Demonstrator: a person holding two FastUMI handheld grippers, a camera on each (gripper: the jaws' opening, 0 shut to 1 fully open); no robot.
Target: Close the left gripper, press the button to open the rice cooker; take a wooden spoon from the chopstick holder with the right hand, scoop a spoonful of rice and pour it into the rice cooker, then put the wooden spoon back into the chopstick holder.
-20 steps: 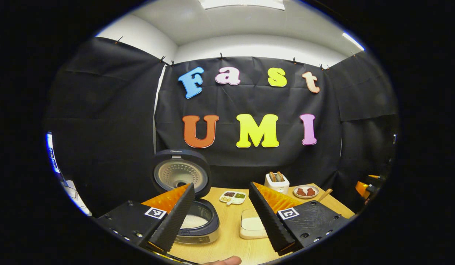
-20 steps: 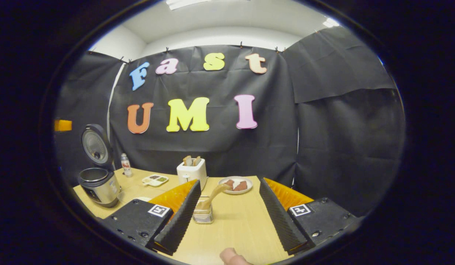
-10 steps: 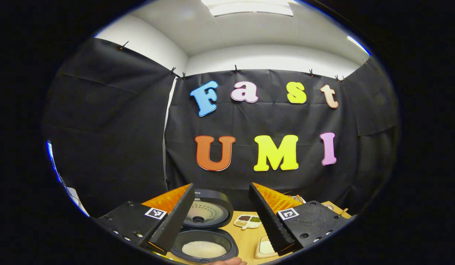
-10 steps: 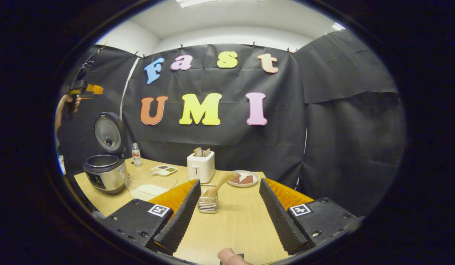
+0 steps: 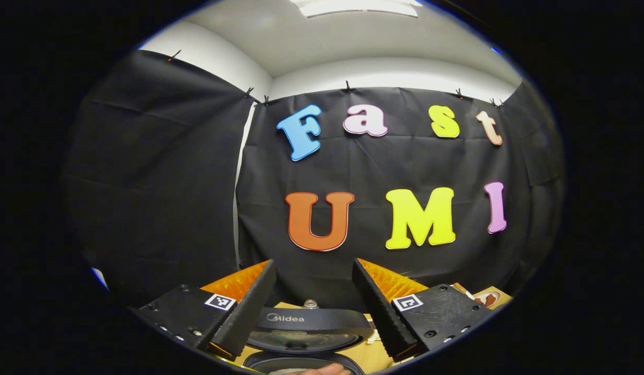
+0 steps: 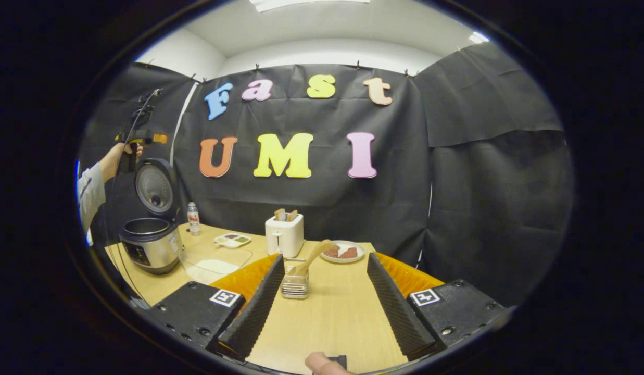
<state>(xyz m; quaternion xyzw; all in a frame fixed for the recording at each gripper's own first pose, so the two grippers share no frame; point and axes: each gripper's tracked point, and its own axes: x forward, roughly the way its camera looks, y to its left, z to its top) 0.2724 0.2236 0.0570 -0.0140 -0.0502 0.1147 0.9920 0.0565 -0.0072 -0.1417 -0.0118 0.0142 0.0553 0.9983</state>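
Rice cooker (image 6: 149,245) taken as landmark: it stands at the left end of the desk (image 6: 332,317), lid (image 6: 155,187) swung up and upright, pot rim exposed. Left gripper (image 6: 137,138) is held in a hand (image 6: 118,156) above and just left of the raised lid, apart from it — in the left gripper view the left gripper's jaws stand wide apart with nothing between them, the lid's top edge (image 5: 311,317) low between the fingers. A small bottle (image 6: 193,217) stands just right of the cooker, near the cloth wall; a divided dish (image 6: 231,239) lies further right, and a clear tray of rice (image 6: 215,263) sits in front of that, close to the cooker's right side. Beyond these, a white toaster (image 6: 283,234), then a plate (image 6: 343,252) with brown pieces. Chopstick holder (image 6: 294,284) stands well right of the cooker, nearer the camera, with the wooden spoon (image 6: 314,255) leaning out of it to the right. Right gripper (image 6: 322,307) — jaws open and empty — hangs short of the holder, which shows just inside its left finger; bare desk between.
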